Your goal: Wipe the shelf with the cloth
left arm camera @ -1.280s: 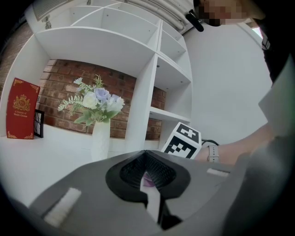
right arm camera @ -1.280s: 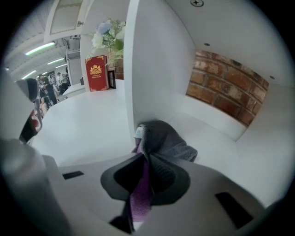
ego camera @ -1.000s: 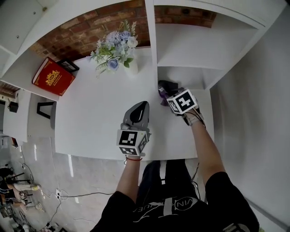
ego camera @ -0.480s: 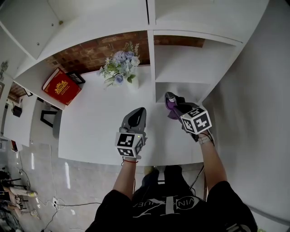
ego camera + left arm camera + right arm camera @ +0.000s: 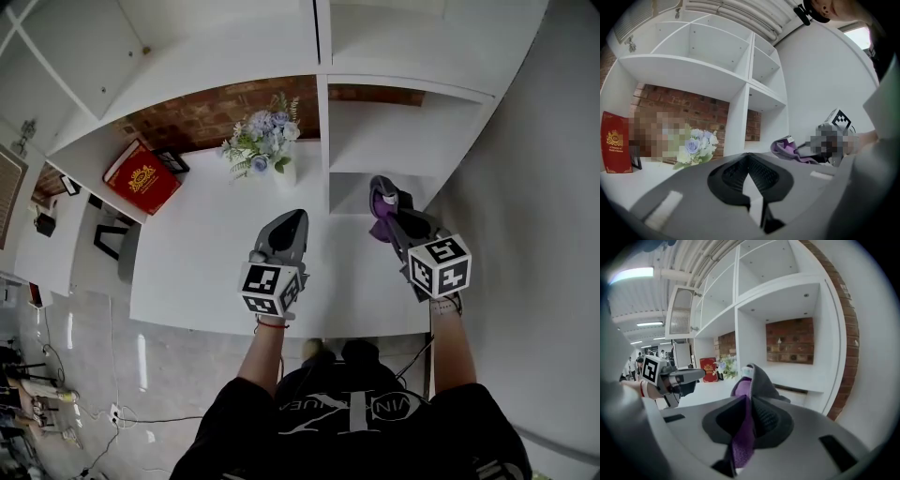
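Two grippers show in the head view, and only one has really shifted. The right gripper (image 5: 386, 197), clamped on the cloth (image 5: 378, 208), has drawn away from the upright divider (image 5: 322, 141) toward the right side of the lower right compartment. The camera itself has tipped up to take in more of the unit above the low shelf (image 5: 352, 174). The left gripper (image 5: 290, 223) hangs over the white desk (image 5: 197, 253) much where it was, on the person's side of the flowers (image 5: 262, 148). In the left gripper view, its jaws are pressed together with nothing between them. The cloth shows off to the right, bunched at the other gripper's tip in front of the compartment. In the right gripper view, the jaws pinch a purple strip of the cloth, and a grey fold of it stands up beyond the tips. Straight ahead are the low white shelf and the brick back of the compartment. By my reading, the cloth is now lined up at the compartment mouth. Whether it touches the shelf I cannot tell, so wiping looks about to begin rather than under way.
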Action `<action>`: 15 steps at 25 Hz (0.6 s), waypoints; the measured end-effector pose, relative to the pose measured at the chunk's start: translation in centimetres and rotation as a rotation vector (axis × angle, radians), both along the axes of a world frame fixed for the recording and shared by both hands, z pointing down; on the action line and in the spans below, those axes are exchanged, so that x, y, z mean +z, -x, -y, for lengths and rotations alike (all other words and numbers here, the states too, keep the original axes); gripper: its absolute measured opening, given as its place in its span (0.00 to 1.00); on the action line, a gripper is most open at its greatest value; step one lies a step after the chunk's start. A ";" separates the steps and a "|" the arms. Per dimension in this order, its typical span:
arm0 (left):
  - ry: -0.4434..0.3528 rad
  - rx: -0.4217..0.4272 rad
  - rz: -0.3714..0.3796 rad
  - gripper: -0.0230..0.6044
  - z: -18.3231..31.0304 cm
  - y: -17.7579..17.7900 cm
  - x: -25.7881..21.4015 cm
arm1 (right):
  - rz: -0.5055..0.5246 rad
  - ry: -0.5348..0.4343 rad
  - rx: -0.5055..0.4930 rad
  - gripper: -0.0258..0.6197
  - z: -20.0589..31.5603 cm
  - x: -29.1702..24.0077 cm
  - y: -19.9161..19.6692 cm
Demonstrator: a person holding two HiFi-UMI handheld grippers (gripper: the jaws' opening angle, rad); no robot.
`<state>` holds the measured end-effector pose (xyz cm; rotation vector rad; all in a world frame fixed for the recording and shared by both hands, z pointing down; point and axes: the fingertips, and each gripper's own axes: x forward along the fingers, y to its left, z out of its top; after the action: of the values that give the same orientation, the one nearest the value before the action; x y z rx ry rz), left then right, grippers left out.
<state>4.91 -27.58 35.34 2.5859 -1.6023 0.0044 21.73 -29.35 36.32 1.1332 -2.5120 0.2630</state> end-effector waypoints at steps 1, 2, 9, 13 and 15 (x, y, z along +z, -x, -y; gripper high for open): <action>-0.009 0.002 -0.004 0.05 0.0 0.1 -0.6 | 0.009 -0.015 0.004 0.11 -0.1 -0.8 -0.1; -0.018 0.005 -0.006 0.05 0.0 0.1 -1.1 | 0.017 -0.030 0.008 0.11 -0.2 -1.5 -0.2; -0.075 0.013 0.002 0.05 0.1 0.2 -4.3 | 0.098 -0.089 0.023 0.11 -1.0 -4.7 -1.1; -0.093 0.004 -0.004 0.05 0.3 0.6 -5.4 | 0.113 -0.112 0.034 0.11 -1.3 -5.7 -1.5; -0.104 -0.001 -0.008 0.05 0.3 0.8 -5.9 | 0.126 -0.123 0.039 0.11 -1.4 -6.3 -1.8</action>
<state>4.11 -27.84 29.39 2.6575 -1.6437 -0.0908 23.53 -27.96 30.03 1.2503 -2.6501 0.1989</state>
